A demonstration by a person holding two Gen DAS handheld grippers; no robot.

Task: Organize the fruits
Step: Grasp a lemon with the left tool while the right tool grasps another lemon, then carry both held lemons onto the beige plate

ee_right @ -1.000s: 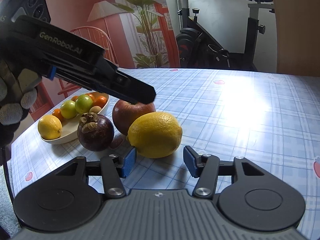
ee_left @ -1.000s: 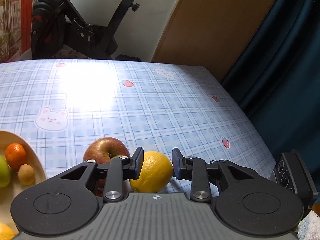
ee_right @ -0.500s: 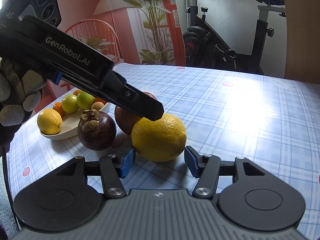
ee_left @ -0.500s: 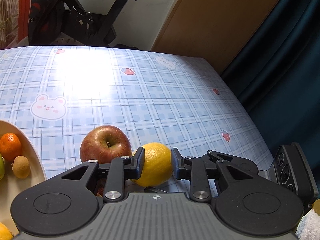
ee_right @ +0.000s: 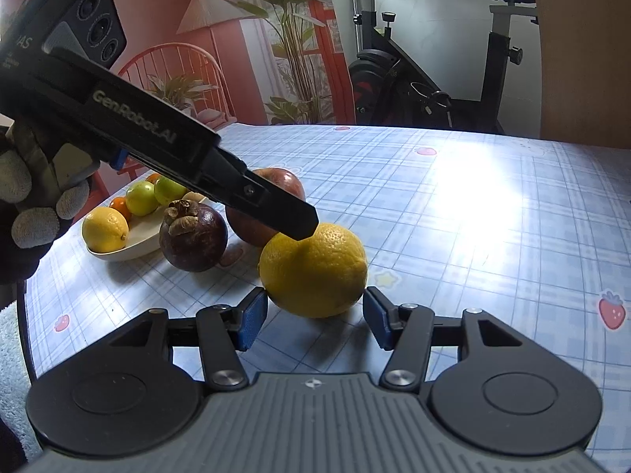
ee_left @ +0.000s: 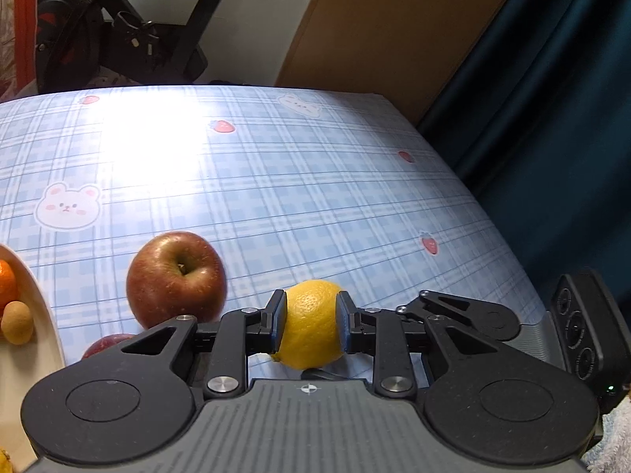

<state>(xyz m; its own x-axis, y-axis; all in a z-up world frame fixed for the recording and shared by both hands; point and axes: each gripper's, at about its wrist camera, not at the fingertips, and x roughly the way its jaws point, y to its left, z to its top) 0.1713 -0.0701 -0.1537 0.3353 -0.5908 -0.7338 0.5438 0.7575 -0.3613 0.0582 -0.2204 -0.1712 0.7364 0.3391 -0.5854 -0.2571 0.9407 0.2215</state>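
My left gripper (ee_left: 309, 321) is shut on a yellow lemon (ee_left: 309, 325), which rests on the blue plaid tablecloth (ee_left: 276, 181). In the right wrist view the left gripper (ee_right: 303, 228) comes down from the left onto the lemon (ee_right: 315, 272). My right gripper (ee_right: 311, 315) is open and empty, just in front of the lemon. A red apple (ee_left: 175, 276) sits left of the lemon, and it also shows in the right wrist view (ee_right: 252, 224). A dark mangosteen (ee_right: 193, 236) lies beside it.
A cream bowl (ee_right: 138, 236) at the left holds a lemon (ee_right: 104, 228), green fruits (ee_right: 154, 195), a tangerine (ee_left: 6, 283) and a small brown fruit (ee_left: 15, 321). An exercise bike (ee_right: 426, 75), chair and plant stand behind the table. Dark curtain at the right edge (ee_left: 552, 118).
My left gripper's fingers have closed in onto the lemon's sides. The right gripper has edged closer to the lemon and stays open.
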